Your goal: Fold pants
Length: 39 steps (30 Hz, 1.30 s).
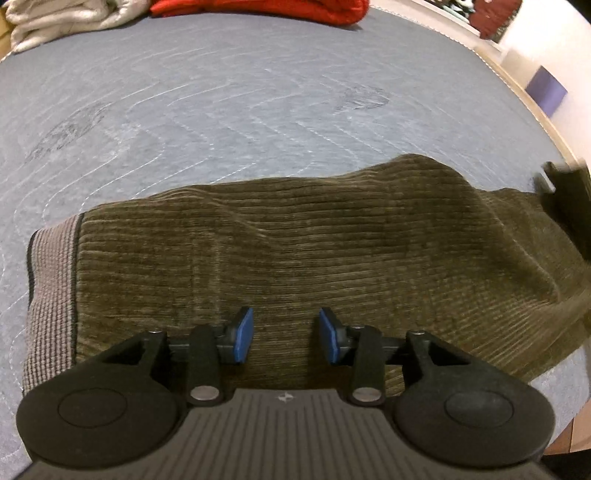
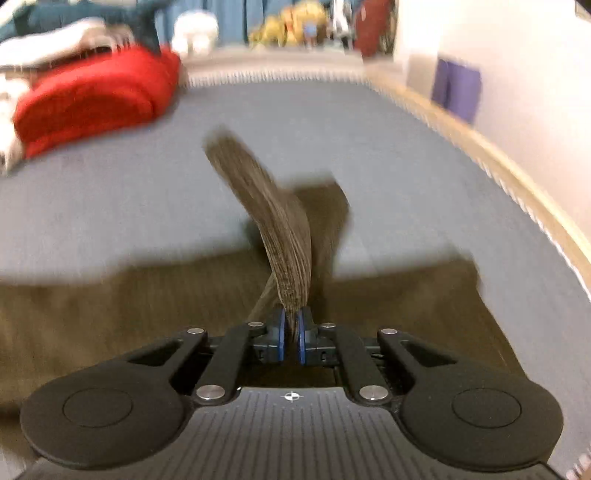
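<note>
The olive corduroy pants point(image 1: 295, 251) lie across the grey quilted bed point(image 1: 221, 110). The left gripper point(image 1: 286, 339) hovers over them, blue pads spread apart, gripping nothing. The right gripper point(image 2: 291, 332) is clamped on a pants fold sticking up toward 12 o'clock; that view's super blurry, and the pants run off frame around 4 o'clock.

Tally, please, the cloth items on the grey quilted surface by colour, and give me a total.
Olive-brown: 1, the corduroy pants, pinched by the right gripper; the left gripper is open above them.
Red: 1, the folded red garment.
White or cream: 1, the pale pile; how many pieces it holds is unclear.
Total: 3
</note>
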Each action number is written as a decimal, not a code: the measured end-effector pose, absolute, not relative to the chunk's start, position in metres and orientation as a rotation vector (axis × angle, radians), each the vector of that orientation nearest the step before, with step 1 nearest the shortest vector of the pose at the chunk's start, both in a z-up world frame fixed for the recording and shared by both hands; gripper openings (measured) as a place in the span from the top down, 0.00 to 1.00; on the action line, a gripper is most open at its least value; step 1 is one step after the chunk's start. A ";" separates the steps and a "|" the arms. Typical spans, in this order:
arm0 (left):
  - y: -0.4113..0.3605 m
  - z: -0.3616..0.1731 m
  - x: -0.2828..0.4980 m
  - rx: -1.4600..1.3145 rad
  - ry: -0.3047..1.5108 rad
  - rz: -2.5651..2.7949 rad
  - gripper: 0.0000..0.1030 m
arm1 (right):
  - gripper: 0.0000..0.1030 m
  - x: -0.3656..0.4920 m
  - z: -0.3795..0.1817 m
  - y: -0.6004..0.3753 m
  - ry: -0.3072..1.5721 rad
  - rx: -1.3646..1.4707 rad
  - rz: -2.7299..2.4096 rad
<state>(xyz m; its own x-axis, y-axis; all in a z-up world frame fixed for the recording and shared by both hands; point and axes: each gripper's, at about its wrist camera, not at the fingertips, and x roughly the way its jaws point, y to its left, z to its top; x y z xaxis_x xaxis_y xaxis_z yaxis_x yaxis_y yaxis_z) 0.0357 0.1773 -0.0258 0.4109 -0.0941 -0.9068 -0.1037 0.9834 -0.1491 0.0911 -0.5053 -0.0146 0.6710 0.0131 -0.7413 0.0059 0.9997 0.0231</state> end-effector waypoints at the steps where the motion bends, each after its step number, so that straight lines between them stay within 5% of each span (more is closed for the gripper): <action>1: 0.174 -0.025 0.036 -0.185 1.150 -0.001 0.58 | 0.93 0.079 -0.026 -0.515 0.918 0.024 0.032; 4: 0.168 -0.023 0.038 -0.174 1.147 -0.011 0.56 | 0.93 0.051 -0.064 -0.532 1.132 -0.032 0.133; 7: 0.164 -0.021 0.040 -0.177 1.136 -0.006 0.52 | 0.84 0.048 -0.051 -0.555 1.051 0.055 0.101; 9: 0.163 -0.021 0.040 -0.182 1.130 -0.004 0.52 | 0.56 0.053 -0.027 -0.570 0.925 0.157 0.086; 11: 0.164 -0.020 0.040 -0.187 1.127 0.003 0.52 | 0.44 0.061 -0.007 -0.569 0.781 0.155 0.068; 18: 0.174 -0.026 0.037 -0.187 1.138 0.037 0.51 | 0.39 0.120 -0.023 -0.491 0.668 -0.231 0.167; 25: 0.172 -0.024 0.031 -0.179 1.138 -0.024 0.50 | 0.43 0.141 -0.078 -0.434 0.755 -0.549 0.246; 27: 0.167 -0.021 0.027 -0.162 1.131 -0.072 0.50 | 0.84 0.143 -0.081 -0.438 0.765 -0.568 0.233; 28: 0.163 -0.020 0.024 -0.148 1.125 -0.103 0.50 | 0.87 0.143 -0.077 -0.448 0.772 -0.515 0.234; 39: 0.094 -0.027 -0.015 0.158 1.100 -0.566 0.50 | 0.89 0.078 -0.007 -0.664 0.480 0.358 -0.189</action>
<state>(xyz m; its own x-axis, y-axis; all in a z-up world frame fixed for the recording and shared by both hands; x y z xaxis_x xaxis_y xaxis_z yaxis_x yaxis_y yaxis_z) -0.0152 0.0942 -0.0275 0.3286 -0.3541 -0.8756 0.5069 0.8484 -0.1529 0.0781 -0.6638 -0.0066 0.8712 -0.0932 -0.4819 0.2596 0.9207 0.2913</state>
